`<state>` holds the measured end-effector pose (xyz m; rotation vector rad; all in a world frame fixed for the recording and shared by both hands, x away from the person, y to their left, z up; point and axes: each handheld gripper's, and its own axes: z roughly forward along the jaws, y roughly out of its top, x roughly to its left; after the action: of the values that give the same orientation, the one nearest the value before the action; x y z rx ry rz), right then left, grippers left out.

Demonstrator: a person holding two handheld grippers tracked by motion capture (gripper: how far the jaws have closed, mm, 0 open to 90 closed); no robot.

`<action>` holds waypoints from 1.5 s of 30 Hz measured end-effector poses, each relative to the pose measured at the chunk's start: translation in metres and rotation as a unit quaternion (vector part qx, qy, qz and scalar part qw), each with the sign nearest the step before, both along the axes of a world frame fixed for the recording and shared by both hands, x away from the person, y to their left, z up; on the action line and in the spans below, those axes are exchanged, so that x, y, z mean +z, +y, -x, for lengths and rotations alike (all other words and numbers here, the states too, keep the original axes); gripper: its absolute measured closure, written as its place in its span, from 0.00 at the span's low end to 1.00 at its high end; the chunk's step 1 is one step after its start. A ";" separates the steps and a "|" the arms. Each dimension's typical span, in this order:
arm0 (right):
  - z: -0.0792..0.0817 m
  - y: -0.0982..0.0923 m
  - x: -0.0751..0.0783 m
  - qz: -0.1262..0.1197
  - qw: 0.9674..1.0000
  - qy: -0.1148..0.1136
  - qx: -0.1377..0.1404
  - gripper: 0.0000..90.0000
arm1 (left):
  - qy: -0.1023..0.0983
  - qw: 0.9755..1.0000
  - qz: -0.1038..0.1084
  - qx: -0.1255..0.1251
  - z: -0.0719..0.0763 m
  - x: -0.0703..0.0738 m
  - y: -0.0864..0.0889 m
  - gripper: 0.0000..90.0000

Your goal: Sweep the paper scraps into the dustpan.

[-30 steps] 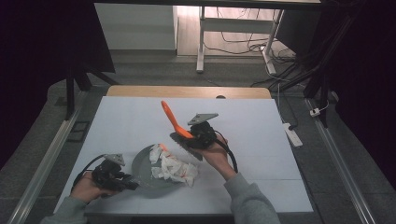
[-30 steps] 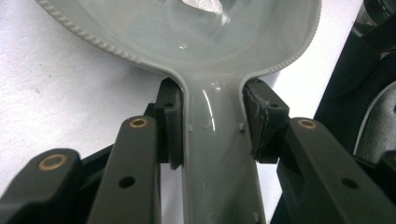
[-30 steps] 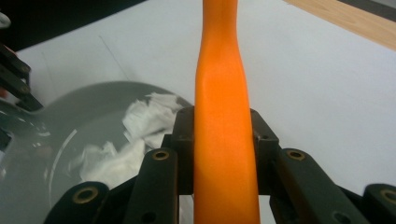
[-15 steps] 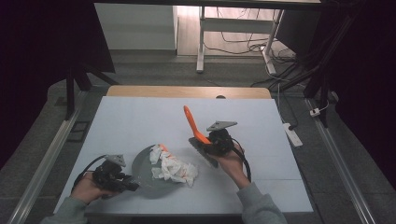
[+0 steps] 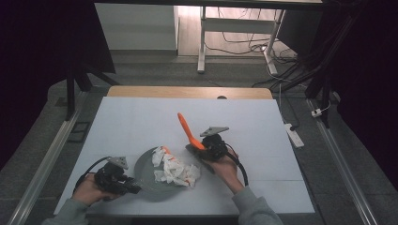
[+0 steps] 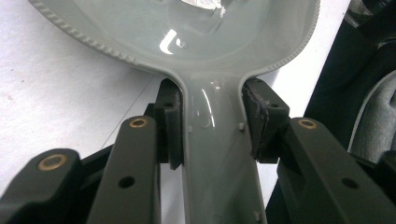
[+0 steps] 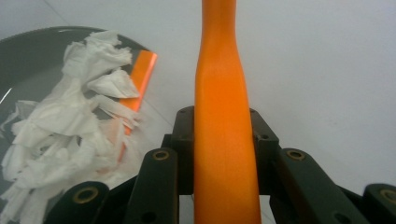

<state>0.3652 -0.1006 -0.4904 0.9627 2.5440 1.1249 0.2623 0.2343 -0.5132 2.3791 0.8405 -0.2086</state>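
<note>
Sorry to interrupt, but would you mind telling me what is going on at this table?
A person works with two handheld grippers. The left gripper clamps the handle of a grey pan that holds crumpled white paper and an orange piece. The right gripper grips an orange handled tool, held beside the pan above the white table.

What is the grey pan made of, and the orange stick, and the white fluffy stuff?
The grey pan looks like glossy plastic or glazed ware: it shines with bright highlights, so I can't be sure which. The orange stick seems smooth matte plastic, evenly coloured. The white fluffy stuff looks like torn tissue paper, crumpled with ragged edges.
</note>
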 end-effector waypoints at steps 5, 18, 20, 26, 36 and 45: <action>0.012 0.022 -0.001 -0.006 1.000 0.007 0.020 0.78 | 0.000 1.000 0.002 -0.001 0.001 0.001 -0.004 0.69; 0.035 0.050 0.026 -0.073 0.994 -0.011 0.076 0.78 | 0.001 1.000 0.003 -0.007 0.001 0.001 -0.006 0.69; 0.033 0.046 0.028 -0.078 0.994 -0.011 0.070 0.78 | 0.001 1.000 0.003 -0.007 0.001 0.000 -0.006 0.69; 0.021 0.021 0.032 -0.073 0.996 -0.018 0.038 0.78 | 0.001 1.000 0.003 -0.007 0.001 0.000 -0.006 0.69; 0.002 0.005 0.006 -0.014 1.000 -0.001 -0.010 0.78 | 0.002 1.000 0.001 -0.006 0.001 -0.001 -0.007 0.69; 0.024 0.046 -0.004 0.003 0.999 0.002 0.045 0.78 | 0.003 1.000 0.001 -0.009 0.001 -0.001 -0.011 0.69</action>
<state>0.3409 -0.0543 -0.4947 0.8578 2.6153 1.1394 0.2615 0.2232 -0.5143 2.3865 0.8222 -0.2225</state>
